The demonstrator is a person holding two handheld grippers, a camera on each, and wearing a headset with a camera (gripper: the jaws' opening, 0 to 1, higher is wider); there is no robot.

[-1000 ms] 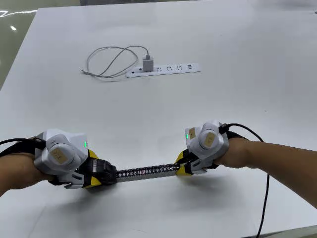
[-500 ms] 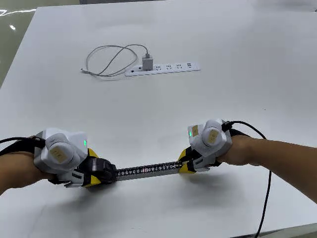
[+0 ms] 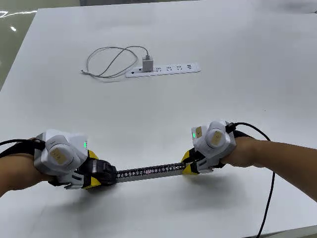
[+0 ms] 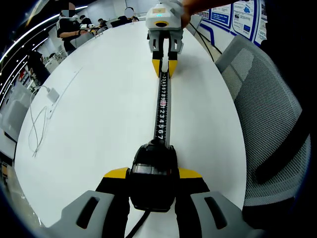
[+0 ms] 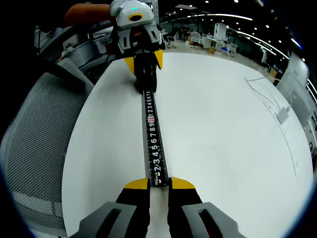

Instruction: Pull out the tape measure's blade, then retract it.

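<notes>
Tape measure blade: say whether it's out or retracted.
Pulled out. The blade stretches, numbers showing, from the case in the left tongs to the right tongs clamping its tip.

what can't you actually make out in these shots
- End hook of the blade: in the right gripper view it is tucked between the jaws of the right tool.
- Sides of the tape measure case: covered by the left tool in the left gripper view, and mostly under it in the head view.
- Numerals on the blade: too small to read in the head view.
- Plug at the free end of the cable: too small in the head view.
</notes>
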